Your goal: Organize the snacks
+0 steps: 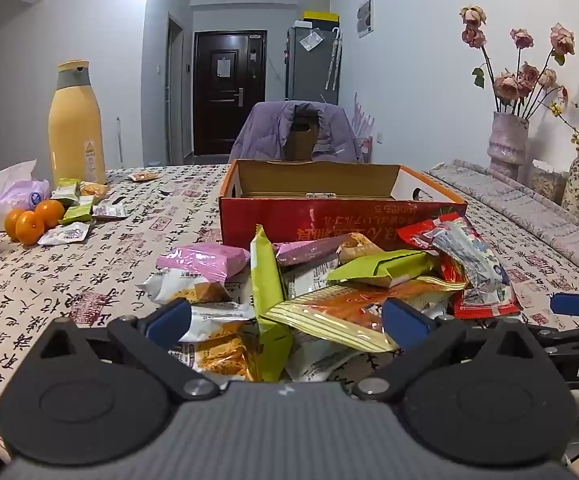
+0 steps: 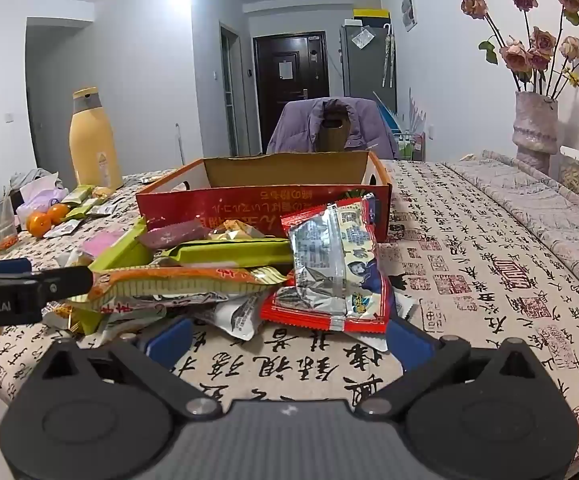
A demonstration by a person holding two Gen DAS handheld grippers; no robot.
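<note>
Careful: both your tools, left tool (image 1: 285, 316) and right tool (image 2: 287, 334), gape apart, holding nothing. Near the table's front edge, the snack pile (image 1: 329, 280) is loose. Grab the orange packet (image 1: 341, 312) carelessly and neighbours could slide off before reaching the box (image 1: 329, 216).

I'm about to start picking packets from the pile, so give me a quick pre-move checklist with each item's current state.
1. Left tool open: ok, fingers spread around the pile's near edge.
2. Right tool open: ok, nothing between its fingers.
3. Red box open to receive snacks: ok; inside mostly hidden, cannot tell how full.
4. Red-edged silver packet reachable: ok, lying on top just ahead of the right tool.
5. Packets separable: not ok, the snack pile overlaps heavily.
</note>
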